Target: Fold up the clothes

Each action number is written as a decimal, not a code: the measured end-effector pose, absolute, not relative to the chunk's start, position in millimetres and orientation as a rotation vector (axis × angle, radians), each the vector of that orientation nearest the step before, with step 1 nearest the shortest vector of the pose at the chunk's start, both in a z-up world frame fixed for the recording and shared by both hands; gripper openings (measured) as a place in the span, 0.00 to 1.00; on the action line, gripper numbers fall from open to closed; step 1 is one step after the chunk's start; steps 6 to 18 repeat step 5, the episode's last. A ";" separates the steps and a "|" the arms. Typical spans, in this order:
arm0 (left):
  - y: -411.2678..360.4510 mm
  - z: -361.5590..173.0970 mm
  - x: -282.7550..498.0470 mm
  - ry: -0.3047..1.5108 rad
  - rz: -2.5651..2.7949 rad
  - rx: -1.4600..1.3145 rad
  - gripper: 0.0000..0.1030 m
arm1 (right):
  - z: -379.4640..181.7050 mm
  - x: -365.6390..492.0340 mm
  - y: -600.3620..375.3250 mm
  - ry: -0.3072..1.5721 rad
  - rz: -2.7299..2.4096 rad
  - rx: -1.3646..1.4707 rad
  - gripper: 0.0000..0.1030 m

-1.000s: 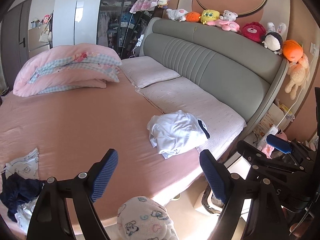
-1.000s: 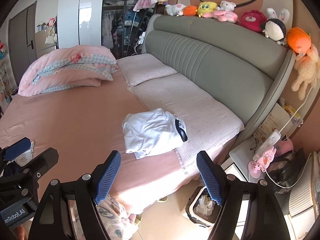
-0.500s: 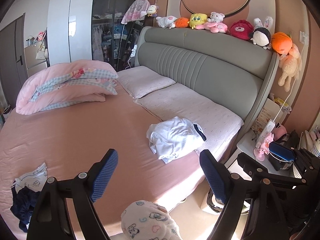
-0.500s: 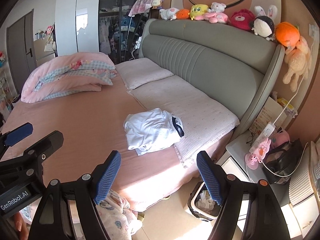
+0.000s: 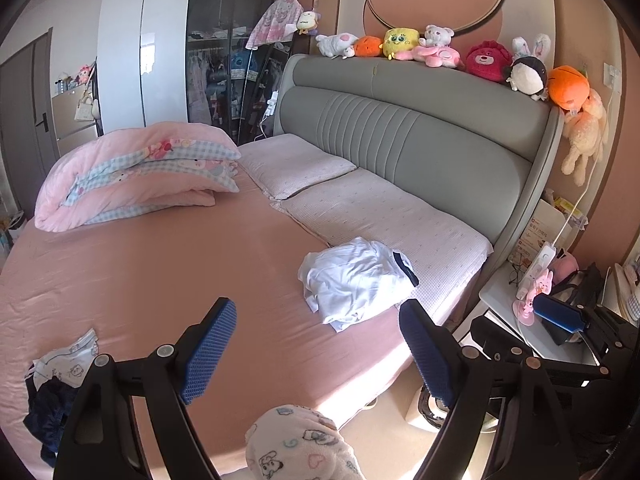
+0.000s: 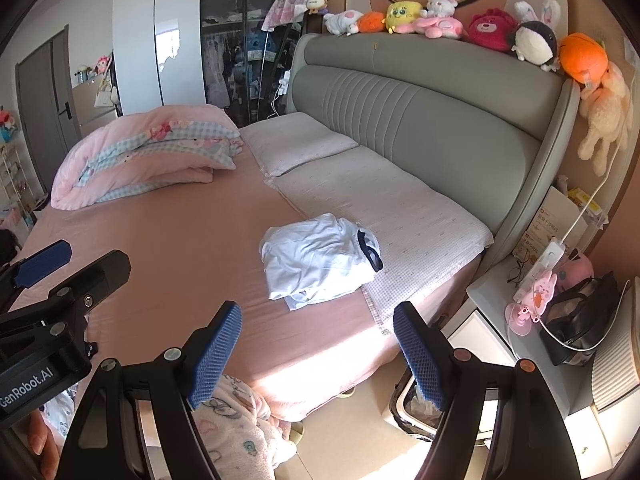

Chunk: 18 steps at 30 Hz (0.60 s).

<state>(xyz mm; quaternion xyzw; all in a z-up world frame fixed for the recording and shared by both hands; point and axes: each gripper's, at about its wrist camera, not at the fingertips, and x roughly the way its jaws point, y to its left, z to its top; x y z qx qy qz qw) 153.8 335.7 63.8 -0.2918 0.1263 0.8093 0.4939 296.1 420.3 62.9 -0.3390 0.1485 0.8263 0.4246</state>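
A white garment with a dark collar (image 5: 354, 278) (image 6: 320, 258) lies folded on the pink bed (image 5: 160, 264) (image 6: 192, 240) near its right edge, partly on a pale mat. A heap of dark and printed white clothes (image 5: 56, 384) sits at the bed's near left corner in the left wrist view. My left gripper (image 5: 316, 348) is open and empty, held off the bed's near edge, short of the white garment. My right gripper (image 6: 318, 350) is open and empty too, over the bed's edge below the garment. Each gripper shows in the other's view, at the side.
A folded pink quilt (image 5: 136, 176) and a pillow (image 5: 296, 164) lie at the far side. Plush toys line the grey headboard (image 5: 420, 132). A nightstand (image 6: 492, 300) with a power strip and bag stands at right, a bin (image 6: 416, 412) below. A person's patterned fleece sleeve (image 5: 296, 448) is at the bottom.
Both views have tipped up slightly, so the bed and the white garment sit a little lower and more of the wall shows. Both grippers stay open and empty.
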 end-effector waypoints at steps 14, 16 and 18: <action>338.2 62.7 155.8 0.325 1.938 -0.708 0.81 | 59.8 294.7 419.1 0.372 2.054 -0.864 0.76; 338.2 62.7 155.8 0.325 1.938 -0.708 0.81 | 59.8 294.7 419.1 0.372 2.054 -0.864 0.76; 338.2 62.7 155.8 0.325 1.938 -0.708 0.81 | 59.8 294.7 419.1 0.372 2.054 -0.864 0.76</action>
